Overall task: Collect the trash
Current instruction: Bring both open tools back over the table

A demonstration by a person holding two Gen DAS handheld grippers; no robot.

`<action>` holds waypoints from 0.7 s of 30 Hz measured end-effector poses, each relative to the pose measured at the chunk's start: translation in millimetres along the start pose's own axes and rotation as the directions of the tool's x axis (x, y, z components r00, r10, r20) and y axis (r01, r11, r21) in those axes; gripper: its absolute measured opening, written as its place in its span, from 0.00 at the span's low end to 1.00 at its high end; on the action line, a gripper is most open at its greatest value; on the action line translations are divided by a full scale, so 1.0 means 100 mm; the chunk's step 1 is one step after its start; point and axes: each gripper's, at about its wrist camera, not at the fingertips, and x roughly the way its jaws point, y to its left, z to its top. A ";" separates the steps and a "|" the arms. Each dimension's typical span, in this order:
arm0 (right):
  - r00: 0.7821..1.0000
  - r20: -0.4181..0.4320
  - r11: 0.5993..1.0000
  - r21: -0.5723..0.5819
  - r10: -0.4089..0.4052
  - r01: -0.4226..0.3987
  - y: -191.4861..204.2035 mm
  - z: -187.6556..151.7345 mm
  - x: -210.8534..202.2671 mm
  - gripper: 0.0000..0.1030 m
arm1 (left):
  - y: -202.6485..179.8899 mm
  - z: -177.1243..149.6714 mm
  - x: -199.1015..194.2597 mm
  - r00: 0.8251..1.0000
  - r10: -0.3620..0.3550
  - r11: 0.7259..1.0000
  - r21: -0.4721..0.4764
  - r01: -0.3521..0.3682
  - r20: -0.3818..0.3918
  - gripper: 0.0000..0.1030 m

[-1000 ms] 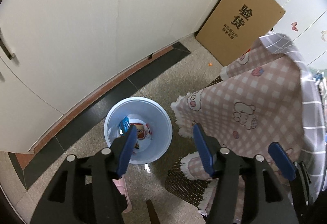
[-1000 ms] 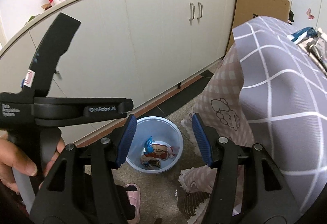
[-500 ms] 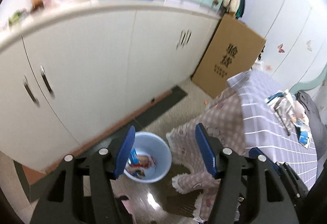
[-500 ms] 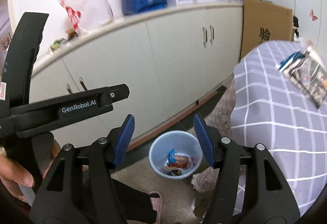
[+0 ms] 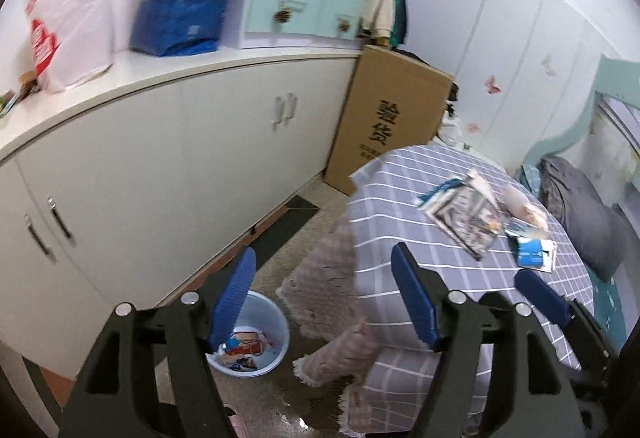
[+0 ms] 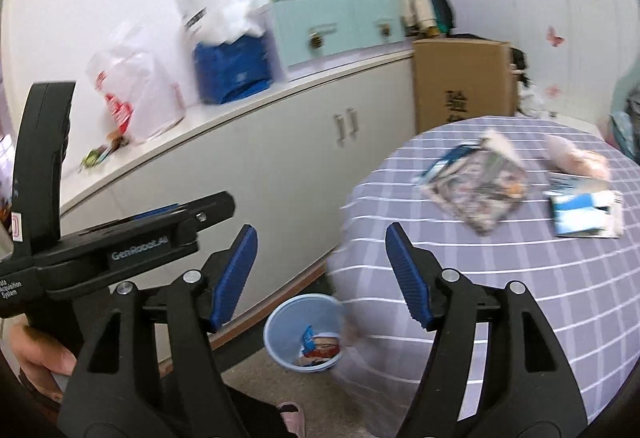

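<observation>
- Trash sits in two places: several wrappers (image 5: pixel 476 216) lie on the table's grey checked cloth (image 5: pixel 400 198) at centre right of my left view, and more wrappers (image 5: pixel 244 348) lie inside the pale blue bin (image 5: pixel 276 326) on the floor at lower centre.
- On the table I see a large printed packet, a blue and white packet (image 6: pixel 584 214) nearer the right edge, and a pale pinkish bag (image 6: pixel 572 158) behind it; blur hides their print.
- My left gripper (image 5: pixel 324 298) has its jaws opening, nothing between the blue pads.
- My right gripper (image 6: pixel 320 274) is likewise opening and empty; the bin shows below the gap, the table to the right.
- In the right view the body of the left gripper fills the left side, with a hand (image 6: pixel 38 354) on its handle at lower left.
- White cabinets (image 5: pixel 180 166) run behind the bin; a cardboard box (image 5: pixel 388 118) leans at their far end.
</observation>
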 end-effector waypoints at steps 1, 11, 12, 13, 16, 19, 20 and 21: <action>1.000 0.008 1.000 0.010 -0.022 0.022 -0.11 0.01 -0.05 0.65 | -0.09 0.01 0.02 1.000 -0.015 1.000 0.009 0.015 -0.005 0.69; 0.982 0.029 0.965 0.193 -0.187 0.178 -1.25 -0.07 -0.40 0.65 | -0.78 -0.04 0.46 0.991 -0.086 0.989 0.111 0.097 -0.102 0.69; 0.980 0.028 0.961 0.203 -0.196 0.187 -1.31 -0.07 -0.42 0.65 | -0.84 -0.05 0.52 0.988 -0.102 0.986 0.119 0.115 -0.115 0.69; 0.977 0.026 0.956 0.216 -0.210 0.199 -1.39 -0.08 -0.43 0.65 | -0.88 -0.05 0.57 0.986 -0.113 0.984 0.122 0.129 -0.126 0.69; 0.970 0.013 0.944 0.234 -0.242 0.233 -1.55 -0.10 -0.44 0.66 | -1.05 -0.07 0.76 0.980 -0.126 0.978 0.146 0.149 -0.151 0.69; 0.963 0.004 0.932 0.254 -0.269 0.260 -1.68 -0.13 -0.43 0.66 | -1.25 -0.07 0.95 0.973 -0.137 0.969 0.178 0.170 -0.185 0.69; 0.961 0.002 0.928 0.259 -0.276 0.267 -1.70 -0.13 -0.42 0.67 | -1.35 -0.08 0.99 0.976 -0.115 0.966 0.210 0.153 -0.184 0.69; 0.956 -0.005 0.921 0.267 -0.292 0.283 -1.76 -0.14 -0.41 0.68 | -1.48 -0.11 1.01 0.981 -0.088 0.954 0.268 0.132 -0.170 0.69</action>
